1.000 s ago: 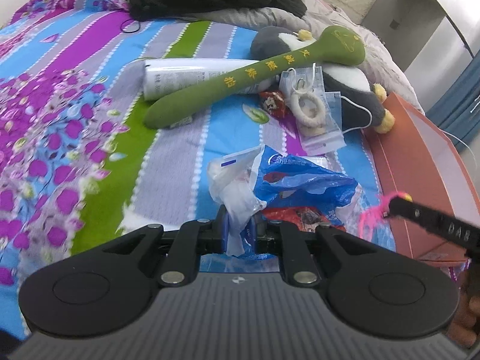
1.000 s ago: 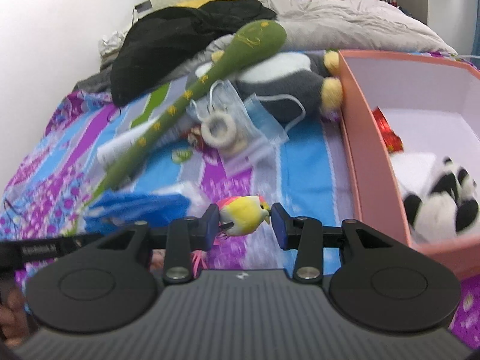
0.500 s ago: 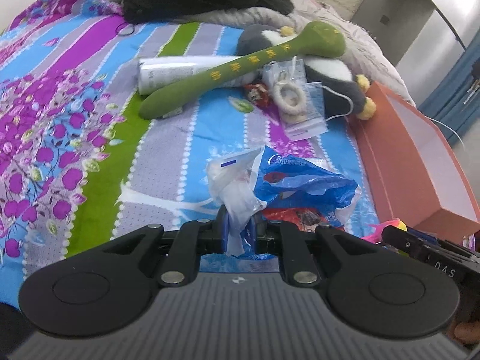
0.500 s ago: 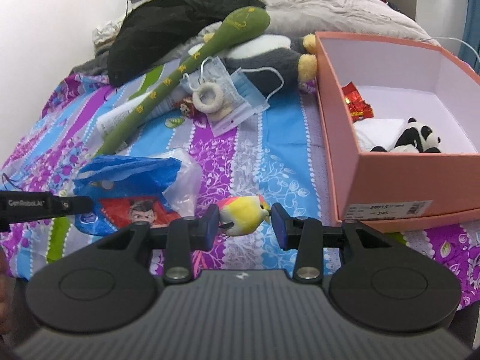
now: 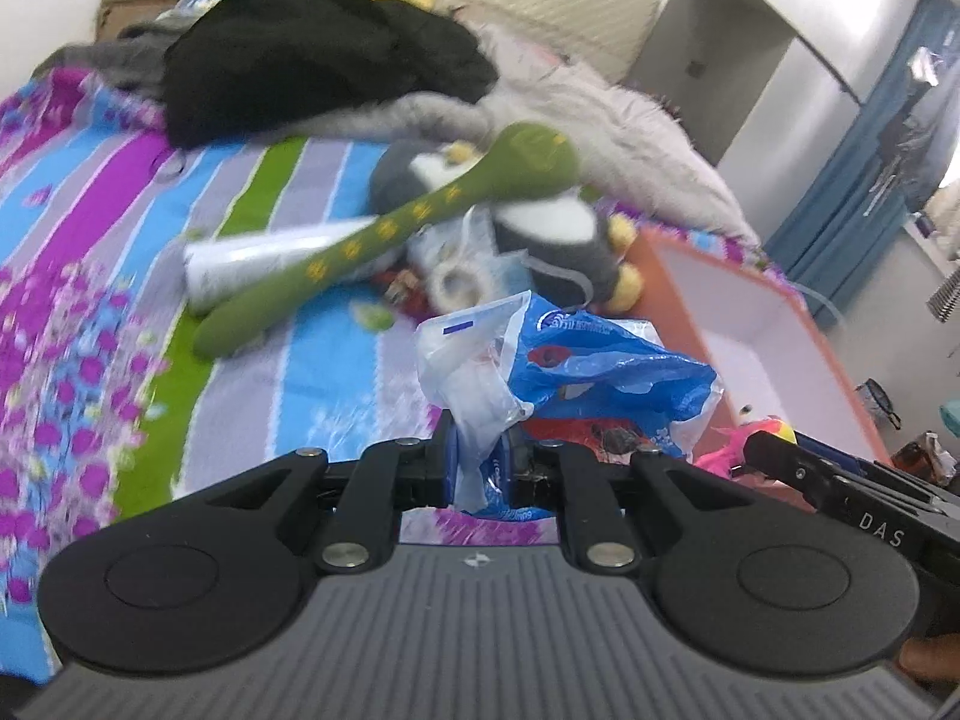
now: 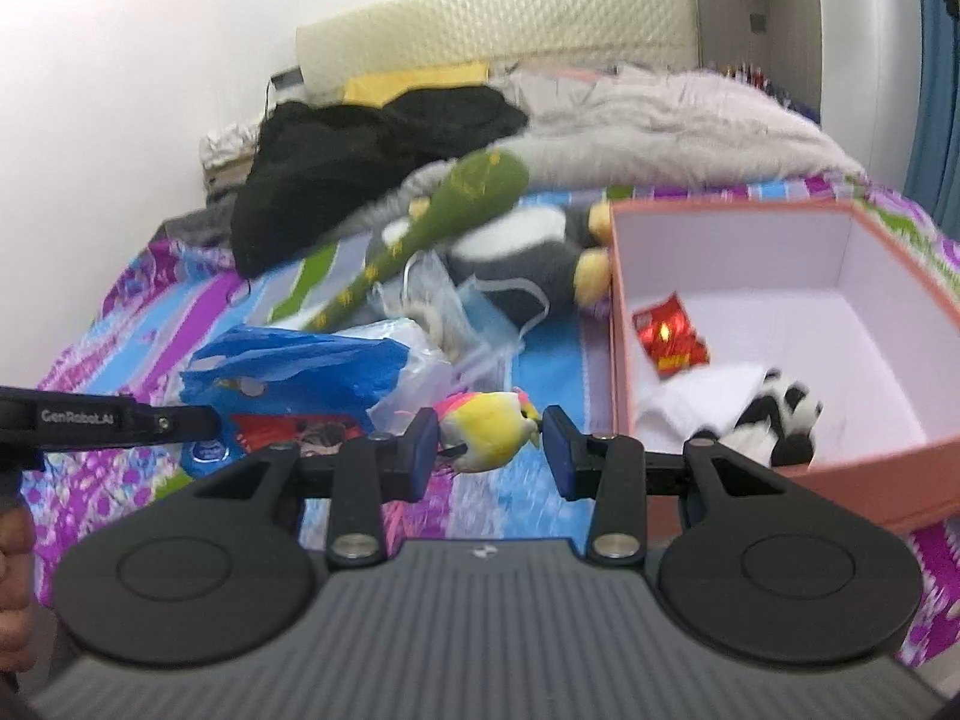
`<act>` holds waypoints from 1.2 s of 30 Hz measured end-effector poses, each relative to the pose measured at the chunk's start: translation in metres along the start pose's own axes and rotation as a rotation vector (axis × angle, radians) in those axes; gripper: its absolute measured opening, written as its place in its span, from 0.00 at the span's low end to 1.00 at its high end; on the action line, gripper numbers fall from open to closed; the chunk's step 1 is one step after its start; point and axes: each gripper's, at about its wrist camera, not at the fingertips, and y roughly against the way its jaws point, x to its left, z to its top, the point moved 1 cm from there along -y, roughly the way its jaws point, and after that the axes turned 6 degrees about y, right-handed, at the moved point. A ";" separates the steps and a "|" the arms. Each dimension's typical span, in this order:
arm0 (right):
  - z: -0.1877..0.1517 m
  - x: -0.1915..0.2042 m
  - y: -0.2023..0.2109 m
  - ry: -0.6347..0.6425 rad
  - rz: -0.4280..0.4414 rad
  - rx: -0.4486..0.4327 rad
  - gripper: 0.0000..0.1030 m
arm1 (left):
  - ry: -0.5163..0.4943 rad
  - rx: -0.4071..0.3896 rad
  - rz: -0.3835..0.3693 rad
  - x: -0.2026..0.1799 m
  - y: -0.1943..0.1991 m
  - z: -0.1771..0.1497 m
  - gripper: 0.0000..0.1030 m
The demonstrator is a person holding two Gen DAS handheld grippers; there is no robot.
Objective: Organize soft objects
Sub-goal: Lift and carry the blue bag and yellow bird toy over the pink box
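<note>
My left gripper (image 5: 480, 459) is shut on a blue and white plastic bag (image 5: 576, 360) and holds it above the striped bedspread; the bag also shows in the right wrist view (image 6: 288, 360). My right gripper (image 6: 489, 441) is shut on a small yellow and pink bird toy (image 6: 486, 429), held left of the pink box (image 6: 618, 324). The box holds a panda plush (image 6: 774, 420), a white cloth (image 6: 702, 396) and a red packet (image 6: 669, 339). The bird toy (image 5: 753, 432) and the right gripper's side show at the right of the left wrist view.
A long green plush club (image 5: 384, 234) lies across a white tube (image 5: 258, 255) and a grey penguin plush (image 5: 558, 228). Clear bags with a face mask (image 6: 444, 306) lie beside them. Black clothing (image 5: 312, 60) and a grey blanket (image 6: 660, 120) are piled at the bed's head.
Both grippers have risen and tilted up with their loads still held. The right gripper has moved nearer the pink box, whose inside now shows more fully.
</note>
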 end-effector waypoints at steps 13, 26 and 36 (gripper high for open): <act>0.063 -0.044 0.039 0.027 -0.090 -0.166 0.40 | -0.121 -0.097 -0.134 -0.083 0.010 0.067 0.15; 0.092 -0.125 0.048 -0.048 -0.230 -0.176 0.40 | -0.209 -0.045 -0.258 -0.185 -0.027 0.102 0.15; 0.060 -0.196 0.015 -0.144 -0.324 -0.003 0.40 | -0.259 0.147 -0.231 -0.235 -0.117 0.085 0.15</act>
